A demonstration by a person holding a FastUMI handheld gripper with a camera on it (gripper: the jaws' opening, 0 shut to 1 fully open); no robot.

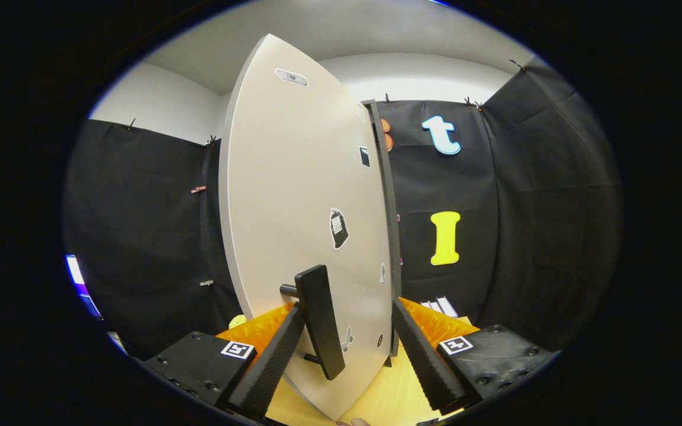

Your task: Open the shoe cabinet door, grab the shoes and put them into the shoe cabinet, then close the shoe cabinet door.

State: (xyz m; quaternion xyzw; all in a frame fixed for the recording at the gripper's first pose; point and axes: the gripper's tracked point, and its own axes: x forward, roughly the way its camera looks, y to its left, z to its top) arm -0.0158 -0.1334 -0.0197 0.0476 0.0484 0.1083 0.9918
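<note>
door [293, 195]: smooth matt grey | handle [321, 319]: matt black | tongs [353, 367]: ribbed black pads, spread apart | floor [376, 396]: pale wood

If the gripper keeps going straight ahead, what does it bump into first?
Most likely the black handle on the pale cabinet door. It sits just inside the left finger of the open gripper, the door right behind it; depth is unclear.

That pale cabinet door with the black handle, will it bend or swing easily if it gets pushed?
The door looks like a flat rigid panel, so it probably won't flex. It stands ajar, so it likely swings freely. The fingers are spread, and the bar handle between them should give firm purchase.
</note>
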